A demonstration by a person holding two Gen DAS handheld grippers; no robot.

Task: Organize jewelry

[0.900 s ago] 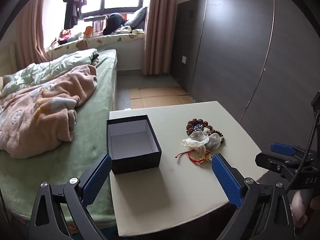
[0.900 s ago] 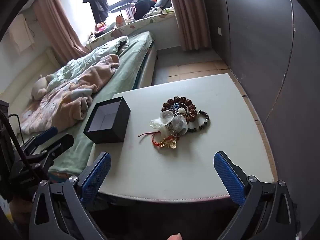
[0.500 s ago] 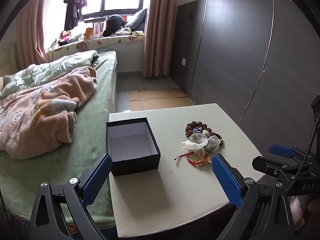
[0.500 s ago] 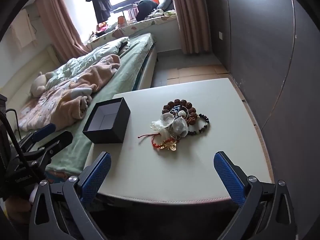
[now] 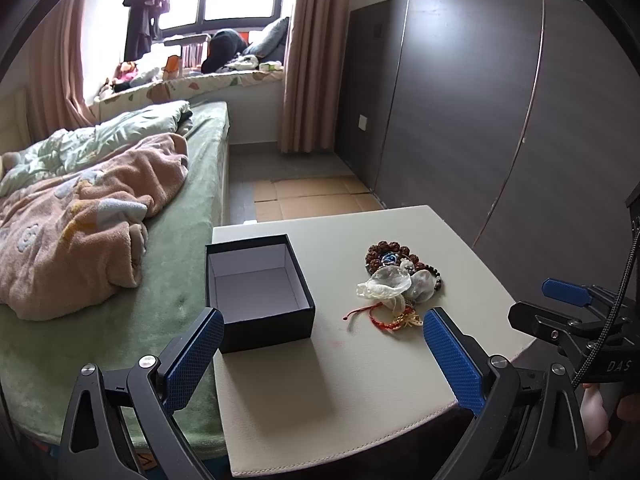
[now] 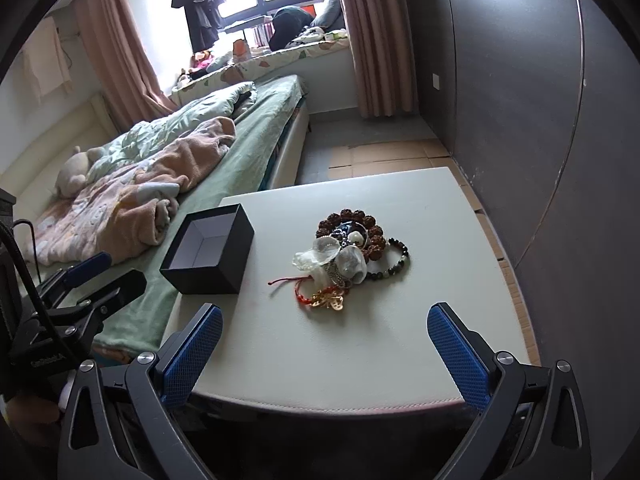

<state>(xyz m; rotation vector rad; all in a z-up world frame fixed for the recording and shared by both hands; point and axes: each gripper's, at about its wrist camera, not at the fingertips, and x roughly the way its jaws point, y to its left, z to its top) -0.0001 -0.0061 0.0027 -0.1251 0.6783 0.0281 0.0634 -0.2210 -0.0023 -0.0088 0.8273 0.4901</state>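
1. Basically both tools were idle: left gripper (image 5: pixel 323 356) had its blue pads spread wide with nothing between them, hovering over the near edge of the table (image 5: pixel 360 392).
2. Right gripper (image 6: pixel 325 354) was the same, pads wide apart, nothing held, also short of the table's near edge.
3. Black box (image 5: pixel 256 290) sat lidless near the table's left edge, bed side, its pale interior showing nothing inside. Unmoved against the earlier frames.
4. Jewelry pile (image 5: pixel 396 284) lay on the tabletop to the right of the box, apart from it. Same tangle as before, untouched.
5. Pile contents, from the right wrist view: brown bead bracelet (image 6: pixel 374 232) at the far side, dark bead bracelet (image 6: pixel 396 260) on the right, clear pouches (image 6: pixel 332 260) in the middle, red cord bracelet (image 6: pixel 298 284) and gold charm (image 6: pixel 330 302) nearest the camera.
6. Versus 0.9 s ago: the left view sat a little farther back, with box and pile slightly higher in frame. The right view had closed in slightly on the pile.
7. Right gripper showed at the right edge of the left view, off the table corner, slightly lower than before.
8. Pink blanket (image 5: pixel 80 220) lay rumpled on the green bed (image 5: pixel 172 280) beside the table.
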